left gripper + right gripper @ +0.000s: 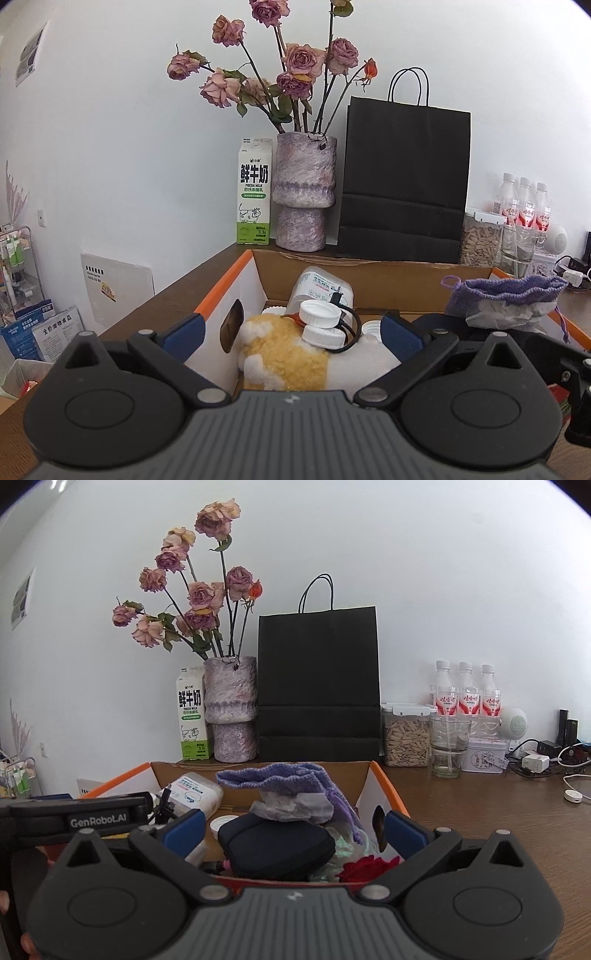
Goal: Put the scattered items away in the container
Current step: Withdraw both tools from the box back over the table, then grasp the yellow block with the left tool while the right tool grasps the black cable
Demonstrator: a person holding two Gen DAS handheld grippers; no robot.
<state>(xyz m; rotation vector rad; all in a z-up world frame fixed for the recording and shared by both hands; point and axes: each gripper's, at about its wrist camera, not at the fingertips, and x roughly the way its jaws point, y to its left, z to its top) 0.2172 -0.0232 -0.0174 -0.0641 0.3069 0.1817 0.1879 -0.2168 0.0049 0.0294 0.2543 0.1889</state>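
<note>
Over the box [225,291], left gripper [291,334] and right gripper [293,830] both gape wide, holding nothing; pouch [284,779] sits atop case [277,843].

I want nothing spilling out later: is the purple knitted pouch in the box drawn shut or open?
Open. The purple knitted pouch gapes at its mouth, with crumpled white paper poking out.

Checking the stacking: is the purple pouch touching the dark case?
Touching. The right wrist view shows the purple pouch, with its white stuffing, resting directly on the dark case.
</note>
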